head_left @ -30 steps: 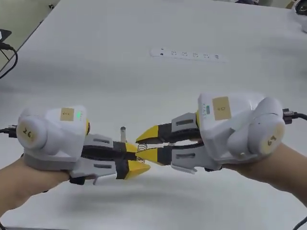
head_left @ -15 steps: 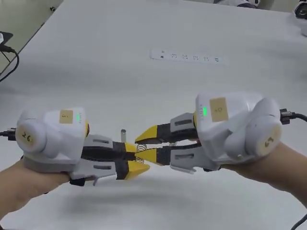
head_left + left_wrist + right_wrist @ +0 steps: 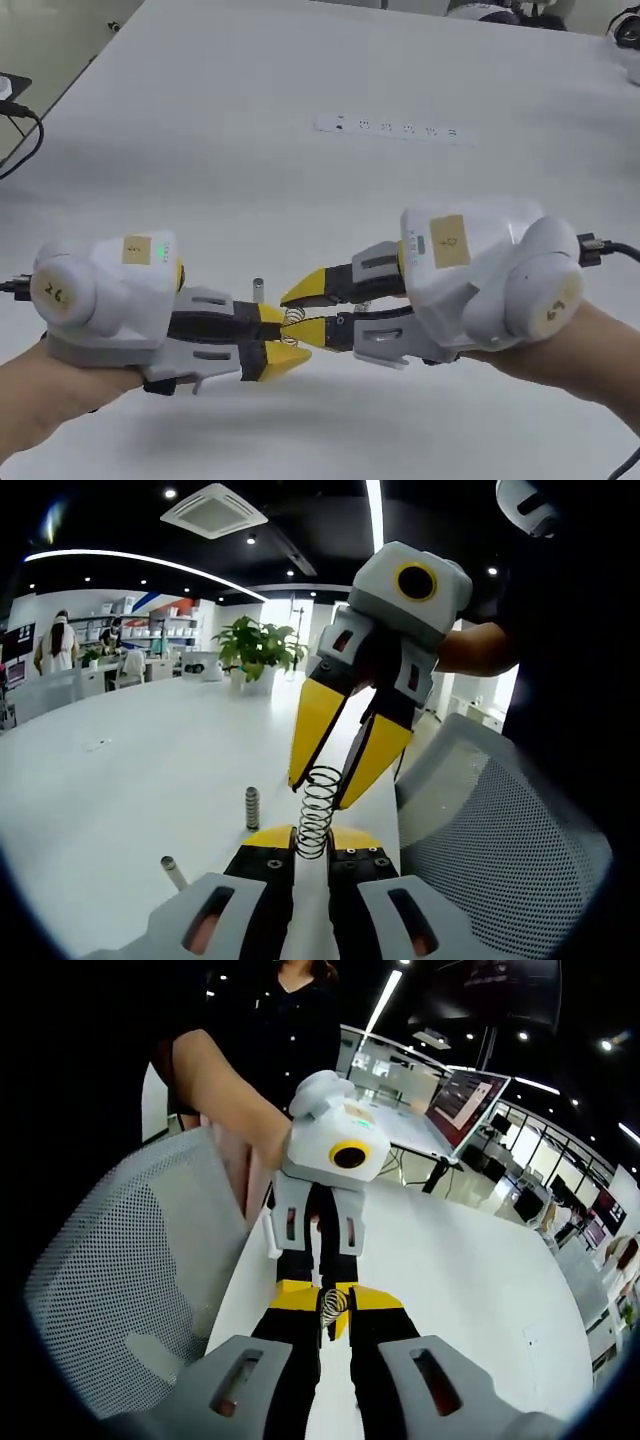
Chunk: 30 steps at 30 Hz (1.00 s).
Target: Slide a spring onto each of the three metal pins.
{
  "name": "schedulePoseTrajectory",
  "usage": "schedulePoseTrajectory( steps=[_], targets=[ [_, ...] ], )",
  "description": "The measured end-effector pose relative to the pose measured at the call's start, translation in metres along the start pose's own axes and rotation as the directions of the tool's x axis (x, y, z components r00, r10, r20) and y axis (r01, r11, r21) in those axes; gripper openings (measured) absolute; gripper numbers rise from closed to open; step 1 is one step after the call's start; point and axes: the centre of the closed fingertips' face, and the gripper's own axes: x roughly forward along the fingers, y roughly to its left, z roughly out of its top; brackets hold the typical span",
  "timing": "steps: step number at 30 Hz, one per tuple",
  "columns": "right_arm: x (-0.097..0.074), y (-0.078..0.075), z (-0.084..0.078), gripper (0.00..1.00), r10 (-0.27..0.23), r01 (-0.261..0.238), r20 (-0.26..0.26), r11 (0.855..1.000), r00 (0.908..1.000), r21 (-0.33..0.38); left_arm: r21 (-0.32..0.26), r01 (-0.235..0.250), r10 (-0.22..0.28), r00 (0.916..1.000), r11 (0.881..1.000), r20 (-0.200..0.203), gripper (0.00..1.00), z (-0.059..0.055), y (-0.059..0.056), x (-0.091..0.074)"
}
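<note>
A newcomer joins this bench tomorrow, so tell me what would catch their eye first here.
First, the two grippers meeting nose to nose over the white table: a small spring stands up from the pinched jaws of the left gripper, and the right gripper straddles its top with yellow jaws. Next, on the table beside them, one pin looks already wrapped in coils, and a bare pin sits nearer the camera.

The left gripper (image 3: 312,840) and right gripper (image 3: 335,1305) are white and grey with black-backed yellow jaws, the spring (image 3: 317,810) silvery, the table (image 3: 300,200) plain white, the power strip (image 3: 395,127) white, the chair (image 3: 500,840) pale grey mesh.
</note>
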Motion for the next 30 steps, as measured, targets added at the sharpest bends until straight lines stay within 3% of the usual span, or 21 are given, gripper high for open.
schedulePoseTrajectory(
  steps=[21,30],
  targets=[
    [-0.002,-0.003,-0.002,0.07,-0.011,0.011,-0.017,1.0,0.9998,-0.011,-0.021,-0.032,0.031,0.9994,0.999,-0.017,0.18,-0.008,0.006,-0.005],
    [-0.003,-0.007,-0.005,0.07,-0.026,0.026,-0.018,1.0,0.9995,-0.002,-0.029,-0.086,0.085,0.9958,0.996,-0.033,0.31,-0.017,0.015,-0.015]
  ],
)
